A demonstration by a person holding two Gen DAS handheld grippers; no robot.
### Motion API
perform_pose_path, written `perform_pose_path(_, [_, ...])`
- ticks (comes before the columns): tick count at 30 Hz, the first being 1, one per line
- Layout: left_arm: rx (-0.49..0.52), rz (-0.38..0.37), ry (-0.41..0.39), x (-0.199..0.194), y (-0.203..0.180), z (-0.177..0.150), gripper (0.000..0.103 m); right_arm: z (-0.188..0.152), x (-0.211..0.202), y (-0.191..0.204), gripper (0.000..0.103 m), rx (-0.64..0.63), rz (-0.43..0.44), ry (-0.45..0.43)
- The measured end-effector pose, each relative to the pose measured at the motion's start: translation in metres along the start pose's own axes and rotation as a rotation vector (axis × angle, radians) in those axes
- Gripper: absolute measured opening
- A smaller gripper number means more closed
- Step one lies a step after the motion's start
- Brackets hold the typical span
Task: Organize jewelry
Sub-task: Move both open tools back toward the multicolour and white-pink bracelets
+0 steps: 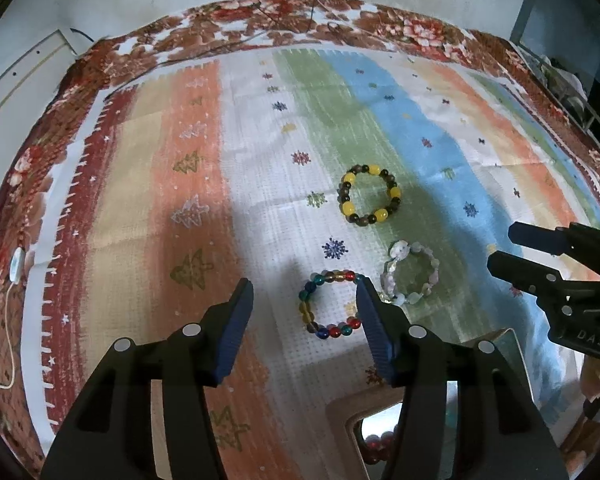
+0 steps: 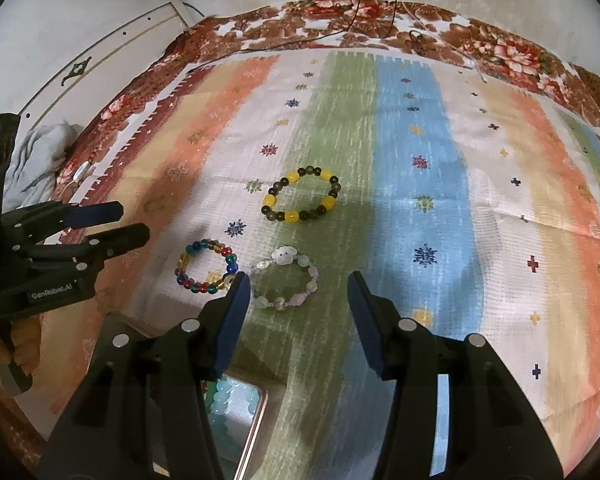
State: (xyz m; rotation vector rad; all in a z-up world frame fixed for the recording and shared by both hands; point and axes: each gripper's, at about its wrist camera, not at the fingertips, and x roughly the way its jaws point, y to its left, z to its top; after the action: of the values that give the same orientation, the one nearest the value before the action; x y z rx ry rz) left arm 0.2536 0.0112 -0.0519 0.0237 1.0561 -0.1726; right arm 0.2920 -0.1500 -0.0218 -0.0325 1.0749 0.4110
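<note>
Bracelets lie loose on the table's striped cloth [image 1: 260,128]; we hover both grippers, fingers spread and empty. Next, our left gripper [image 1: 304,316] should probably straddle the multicolored bracelet [image 1: 329,304] and pinch it.

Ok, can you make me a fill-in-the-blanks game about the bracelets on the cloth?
1. ____ bracelets lie loose on the striped cloth.
2. The farthest bracelet has dark beads and ____ ones.
3. The pale bracelet lies to the ____ of the multicoloured bracelet.
4. Both grippers, left and right, are ____.

Answers: three; yellow; right; open
</note>
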Motion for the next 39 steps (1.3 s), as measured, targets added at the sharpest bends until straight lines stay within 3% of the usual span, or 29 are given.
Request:
perform_pose_path(4, [-0.027,-0.059,0.05,0.012,0.003,-0.001,0.056,0.001,0.01,0.0,0.052,-0.009,0.0,0.027])
perform_pose_path(21, [-0.015,-0.024,0.178,0.046,0.008,-0.004,0.058,0.006,0.046,-0.004,0.052,-0.017,-0.008,0.116])
perform_pose_path(39, [-0.001,-0.017,0.228,0.069,0.011,-0.002,0.058,0.009,0.08,-0.007,0.052,-0.028,-0.03,0.192])
